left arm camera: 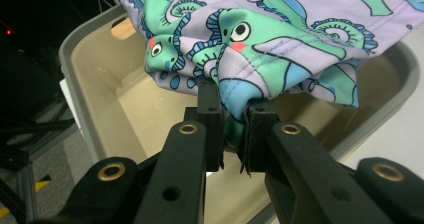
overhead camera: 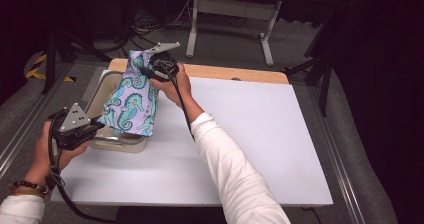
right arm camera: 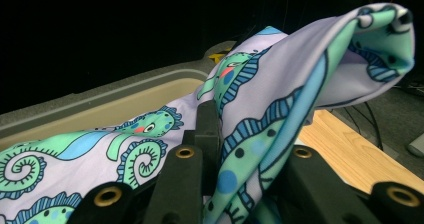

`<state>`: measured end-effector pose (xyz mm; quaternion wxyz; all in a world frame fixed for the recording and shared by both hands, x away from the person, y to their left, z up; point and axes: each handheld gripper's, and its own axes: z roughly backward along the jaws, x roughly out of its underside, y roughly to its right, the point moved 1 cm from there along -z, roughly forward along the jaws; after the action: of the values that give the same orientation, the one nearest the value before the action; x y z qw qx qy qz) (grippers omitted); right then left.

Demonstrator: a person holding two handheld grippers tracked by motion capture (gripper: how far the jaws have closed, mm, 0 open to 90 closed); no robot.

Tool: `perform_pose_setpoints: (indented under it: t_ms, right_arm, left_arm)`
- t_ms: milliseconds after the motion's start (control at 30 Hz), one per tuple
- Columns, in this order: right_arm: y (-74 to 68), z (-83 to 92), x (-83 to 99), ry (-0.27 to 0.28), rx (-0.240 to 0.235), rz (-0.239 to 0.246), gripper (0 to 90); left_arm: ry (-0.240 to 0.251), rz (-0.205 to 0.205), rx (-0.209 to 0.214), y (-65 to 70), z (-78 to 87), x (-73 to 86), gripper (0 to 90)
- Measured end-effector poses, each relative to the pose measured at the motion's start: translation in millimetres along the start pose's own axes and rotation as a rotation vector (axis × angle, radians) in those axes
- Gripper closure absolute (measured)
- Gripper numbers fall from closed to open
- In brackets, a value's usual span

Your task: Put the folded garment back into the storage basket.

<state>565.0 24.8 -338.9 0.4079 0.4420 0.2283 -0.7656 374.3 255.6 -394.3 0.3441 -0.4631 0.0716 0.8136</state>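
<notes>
The left gripper [overhead camera: 95, 125] sits at the lower left of the high view, held in the person's left hand [overhead camera: 47, 154], its grey three-cornered plate facing up and its jaws clamped on the lower edge of the seahorse cloth [overhead camera: 131, 101]. In the left gripper view that gripper [left arm camera: 234, 126] rises from the bottom middle of the frame, and the two black jaws stand close together with a bunched fold of the cloth [left arm camera: 260, 39] pinched between them; the cloth spreads across the top of that frame over the beige tub [left arm camera: 95, 89]. Moving right in the high view, the cloth hangs stretched as a lilac panel printed with green seahorses, left of centre, over the beige tub [overhead camera: 107, 143] that rests on the white board [overhead camera: 250, 134]. Its top corner is gripped by the right gripper [overhead camera: 150, 70] in the upper middle of the frame, held in the right hand [overhead camera: 175, 86] with a white sleeve [overhead camera: 235, 174] running down to the bottom edge. In the right gripper view the gripper [right arm camera: 240, 149] comes up from the bottom centre, jaws closed on the cloth [right arm camera: 280, 99], which drapes over them and rises to the upper right; the tub rim [right arm camera: 125, 91] lies at left and a wooden table edge [right arm camera: 345, 149] at lower right
</notes>
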Motion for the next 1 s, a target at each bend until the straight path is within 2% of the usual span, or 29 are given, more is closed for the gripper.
perform_pose_setpoints:
  t_ms: [233, 267, 333, 533, 767, 1000]
  right_arm:
    - [-1.5, -17.7, 6.1, -0.024, 0.002, -0.010, 77.9]
    - [-1.2, -19.7, 7.1, -0.022, 0.005, -0.018, 77.9]
    - [0.5, -23.5, 9.7, -0.023, -0.006, -0.049, 77.9]
    - [2.3, -31.4, 19.1, -0.033, -0.020, -0.080, 77.9]
    - [2.0, -38.9, 29.2, -0.047, -0.019, -0.089, 77.9]
    - [0.0, -44.5, 36.5, -0.060, -0.028, -0.093, 77.7]
  left_arm:
    - [-0.038, 0.016, -0.013, -7.2, -3.0, 7.4, 82.2]
    - [-0.038, 0.019, -0.025, -9.9, -2.3, 8.1, 82.2]
    - [-0.038, 0.041, -0.015, -13.6, -1.8, 10.2, 82.2]
    - [-0.069, 0.041, -0.012, -12.3, -7.5, 15.8, 82.1]
    - [-0.084, 0.058, -0.005, -12.6, -11.4, 22.7, 82.1]
    - [-0.099, 0.056, -0.010, -12.8, -9.3, 26.2, 81.8]
